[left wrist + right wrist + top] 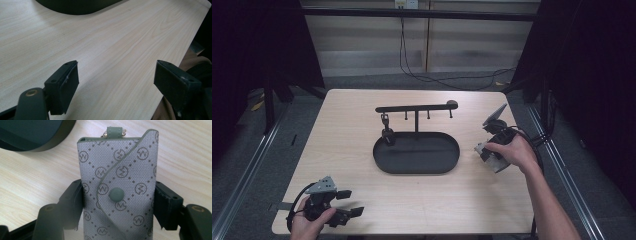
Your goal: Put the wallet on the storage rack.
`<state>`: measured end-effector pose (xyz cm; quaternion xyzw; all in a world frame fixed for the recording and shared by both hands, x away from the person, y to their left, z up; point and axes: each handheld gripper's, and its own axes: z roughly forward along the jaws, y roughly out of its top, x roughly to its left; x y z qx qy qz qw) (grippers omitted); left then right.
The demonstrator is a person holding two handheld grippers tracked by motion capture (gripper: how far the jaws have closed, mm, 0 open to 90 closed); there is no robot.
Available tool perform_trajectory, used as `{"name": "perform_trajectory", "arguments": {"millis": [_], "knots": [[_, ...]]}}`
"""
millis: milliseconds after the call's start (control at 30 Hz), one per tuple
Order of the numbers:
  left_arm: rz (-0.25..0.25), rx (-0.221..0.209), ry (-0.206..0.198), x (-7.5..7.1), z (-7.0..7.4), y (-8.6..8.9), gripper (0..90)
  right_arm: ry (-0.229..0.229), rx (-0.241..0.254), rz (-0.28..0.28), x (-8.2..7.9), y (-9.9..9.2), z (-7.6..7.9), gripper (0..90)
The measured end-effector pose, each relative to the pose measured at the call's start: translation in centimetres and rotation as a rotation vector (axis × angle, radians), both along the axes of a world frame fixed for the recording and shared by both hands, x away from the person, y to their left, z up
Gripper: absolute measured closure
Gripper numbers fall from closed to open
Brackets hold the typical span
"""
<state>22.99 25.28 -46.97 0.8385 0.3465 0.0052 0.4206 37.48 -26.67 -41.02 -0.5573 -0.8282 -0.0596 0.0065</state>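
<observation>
I see the tabletop [362,200] carrying a black oval tray [416,153] with a hook stand [416,107]. My right gripper [117,202] pinches the grey key pouch [120,177] right of the tray; it could twist or slip in that narrow side grip. The right edge lies near. My left gripper [115,82] rests spread, empty, near the front-left corner.

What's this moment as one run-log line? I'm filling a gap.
right gripper: shut on grey key pouch | left gripper: open, nothing held | rack tray: beside pouch
</observation>
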Motion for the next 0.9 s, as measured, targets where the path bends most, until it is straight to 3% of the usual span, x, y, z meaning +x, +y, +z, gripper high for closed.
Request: {"name": "perform_trajectory", "arguments": {"millis": [533, 900], "knots": [[-0.004, -0.005, -0.004, -0.1, 0.1, 0.0, 19.9, -0.016, 0.015, 0.028, 0.3, 1.9, 2.1, 33.4], [-0.003, -0.005, -0.004, 0.0, 0.0, 0.0, 19.9, -0.040, 0.073, 0.031, 1.1, 4.1, 2.8, 33.4]]}}
